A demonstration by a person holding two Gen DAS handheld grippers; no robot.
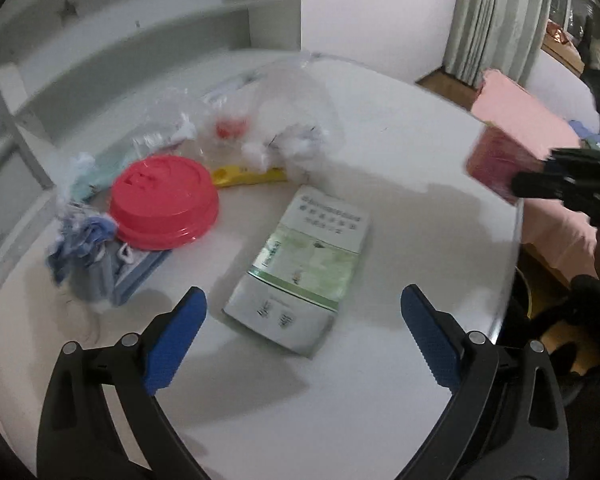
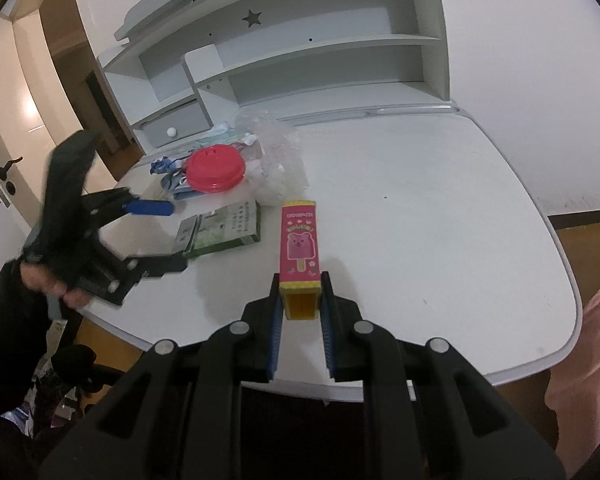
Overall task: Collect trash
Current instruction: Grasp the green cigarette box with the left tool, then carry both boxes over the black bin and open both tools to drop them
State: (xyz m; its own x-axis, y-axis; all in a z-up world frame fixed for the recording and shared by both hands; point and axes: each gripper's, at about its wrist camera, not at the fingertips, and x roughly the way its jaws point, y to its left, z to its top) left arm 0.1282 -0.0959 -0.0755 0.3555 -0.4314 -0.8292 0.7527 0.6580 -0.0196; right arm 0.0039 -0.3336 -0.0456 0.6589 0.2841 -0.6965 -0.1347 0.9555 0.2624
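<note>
1. Between the pads of my right hand-held gripper (image 2: pixel 300 300) sits the pink ice-pop box (image 2: pixel 299 246), pinched at its open yellow end, its length running straight ahead of the fingers and lifted off the counter (image 2: pixel 440 200). I judge the grip narrow, so I would keep the wrist steady and not let the far end swing.
2. My left hand-held gripper (image 1: pixel 302 316) has its jaws spread wide and holds nothing. Just ahead of its blue pads lies the green-and-white carton (image 1: pixel 300 268), flat on the counter and at an angle to the fingers.
3. To take that carton well, I would roll the left wrist until the pads face its two long sides, then come down over the near end before closing.
4. Beyond the carton and to the left sits the red cup lid (image 1: pixel 165 204) on a heap of blue and white scraps (image 1: pixel 86 246); farther off is the clear plastic bag (image 1: pixel 268 108) with crumpled paper inside, and a yellow strip (image 1: pixel 252 176) in front of it.
5. I see no bin in either view, so where the box should go I cannot tell.
</note>
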